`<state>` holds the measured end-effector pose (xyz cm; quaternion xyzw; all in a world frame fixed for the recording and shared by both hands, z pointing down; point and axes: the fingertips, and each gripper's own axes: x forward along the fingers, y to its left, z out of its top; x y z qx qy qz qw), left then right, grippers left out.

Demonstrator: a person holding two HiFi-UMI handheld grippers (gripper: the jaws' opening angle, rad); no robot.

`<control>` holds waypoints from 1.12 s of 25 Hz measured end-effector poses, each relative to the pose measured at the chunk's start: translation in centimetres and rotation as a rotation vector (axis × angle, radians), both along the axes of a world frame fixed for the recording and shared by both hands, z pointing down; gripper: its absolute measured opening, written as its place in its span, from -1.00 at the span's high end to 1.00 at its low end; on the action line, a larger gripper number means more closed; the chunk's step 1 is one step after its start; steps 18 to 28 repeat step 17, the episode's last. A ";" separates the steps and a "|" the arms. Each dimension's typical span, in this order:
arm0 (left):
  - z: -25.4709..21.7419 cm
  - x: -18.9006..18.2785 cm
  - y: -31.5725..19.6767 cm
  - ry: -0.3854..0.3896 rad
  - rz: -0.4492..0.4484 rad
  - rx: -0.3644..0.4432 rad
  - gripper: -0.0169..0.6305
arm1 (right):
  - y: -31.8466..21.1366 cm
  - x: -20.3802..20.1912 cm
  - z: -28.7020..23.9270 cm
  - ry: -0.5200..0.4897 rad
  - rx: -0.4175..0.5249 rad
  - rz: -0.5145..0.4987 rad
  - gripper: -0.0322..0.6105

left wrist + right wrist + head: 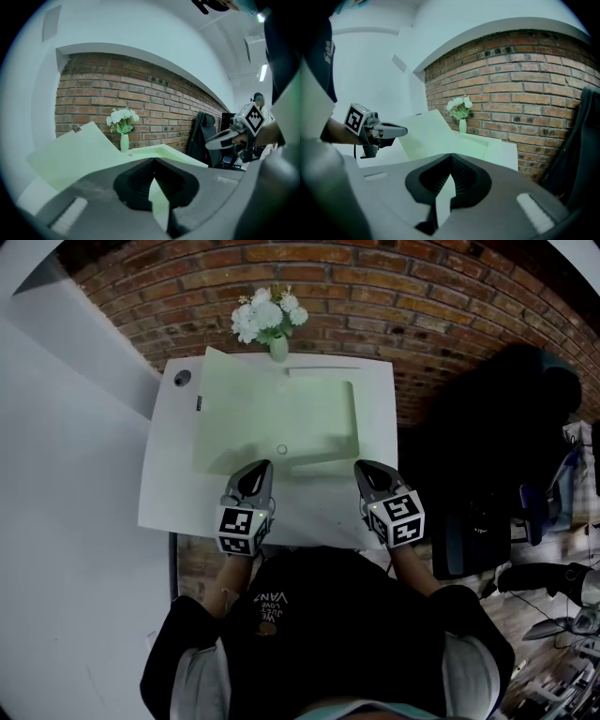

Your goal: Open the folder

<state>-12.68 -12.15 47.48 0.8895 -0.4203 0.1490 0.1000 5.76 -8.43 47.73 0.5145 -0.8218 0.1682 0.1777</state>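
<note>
A pale green folder (272, 418) lies spread open on the white table (169, 493), its left cover (70, 154) tilted up off the surface. My left gripper (264, 466) hovers just in front of the folder's near edge, jaws shut with nothing between them; its tips meet in the left gripper view (153, 159). My right gripper (361, 467) hangs beside it at the folder's near right corner, also shut and empty (451, 155). Neither touches the folder.
A vase of white flowers (272, 320) stands at the table's far edge against the brick wall (422, 296). A small round fitting (182, 378) sits in the far left corner. A black office chair (506, 409) is to the right.
</note>
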 end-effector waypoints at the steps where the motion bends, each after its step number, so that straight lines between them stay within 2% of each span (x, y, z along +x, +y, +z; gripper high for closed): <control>1: 0.0 0.1 0.1 0.002 0.001 -0.002 0.94 | -0.1 0.0 0.0 0.000 0.003 0.000 0.91; 7: 0.0 0.6 0.4 0.031 0.002 -0.002 0.94 | -0.2 -0.1 -0.1 -0.003 0.007 0.005 0.91; 28: 0.1 -0.1 0.2 0.028 -0.019 0.001 0.95 | -0.3 -0.8 0.4 -0.012 0.003 -0.001 0.91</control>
